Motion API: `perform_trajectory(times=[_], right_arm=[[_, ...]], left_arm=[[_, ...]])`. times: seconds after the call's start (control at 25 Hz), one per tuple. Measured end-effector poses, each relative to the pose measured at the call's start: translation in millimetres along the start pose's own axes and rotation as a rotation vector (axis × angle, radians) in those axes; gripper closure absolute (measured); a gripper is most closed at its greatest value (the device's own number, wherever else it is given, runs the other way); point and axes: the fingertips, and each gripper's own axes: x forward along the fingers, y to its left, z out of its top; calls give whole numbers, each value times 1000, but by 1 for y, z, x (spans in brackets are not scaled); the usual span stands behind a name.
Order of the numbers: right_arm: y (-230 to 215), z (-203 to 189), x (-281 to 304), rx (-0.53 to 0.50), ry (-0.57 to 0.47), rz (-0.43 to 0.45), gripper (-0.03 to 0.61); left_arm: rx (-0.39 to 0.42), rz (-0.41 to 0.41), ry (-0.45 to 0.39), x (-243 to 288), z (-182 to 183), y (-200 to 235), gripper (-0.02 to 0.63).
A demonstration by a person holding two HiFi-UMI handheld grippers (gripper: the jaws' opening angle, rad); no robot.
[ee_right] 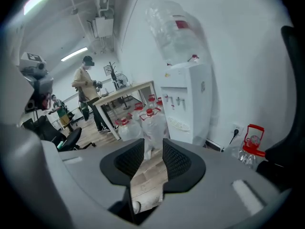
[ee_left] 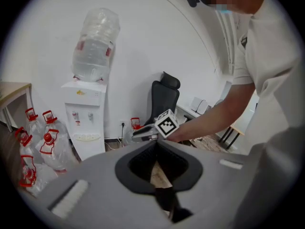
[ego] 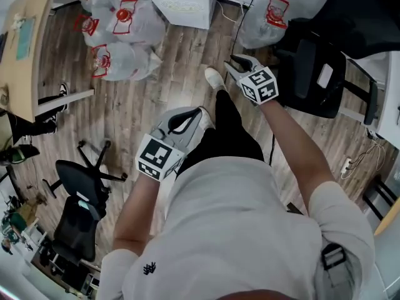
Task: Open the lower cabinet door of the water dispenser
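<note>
The white water dispenser point(ego: 181, 2) stands against the wall ahead of me, with a clear bottle point(ee_left: 95, 44) upside down on top. Its lower cabinet front point(ee_left: 90, 149) looks shut and is partly hidden by the gripper body. In the right gripper view the dispenser point(ee_right: 188, 104) is a short way off, beyond the jaws. My right gripper point(ego: 233, 60) reaches out toward it, open, with only floor showing between its pads point(ee_right: 153, 144). My left gripper point(ego: 199, 112) hangs back near my leg, tips together and holding nothing point(ee_left: 156, 144). Neither gripper touches the dispenser.
Several water jugs with red handles point(ego: 119, 36) lie left of the dispenser. A black office chair point(ego: 312, 74) stands to its right, another chair point(ego: 78, 205) at my left. A wooden desk point(ego: 28, 42) is far left, with a person point(ee_right: 86, 87) beside it. A cable point(ego: 240, 14) runs to the wall.
</note>
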Motion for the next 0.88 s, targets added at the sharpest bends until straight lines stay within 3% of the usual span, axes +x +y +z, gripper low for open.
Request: perform_trajectory(times=[0.44,0.6,0.88], right_arm=[[-163,-44,202,-21,158,-44,453],[-197,-61,258,-53,195,-35,439],[-232,-89,337,-115,248,-5,425]], left_arm=[[-35,-78,70,127,30,99,558],[-89,-91,90,162,30,128,557],[-67,-105,108,198,1,153,557]])
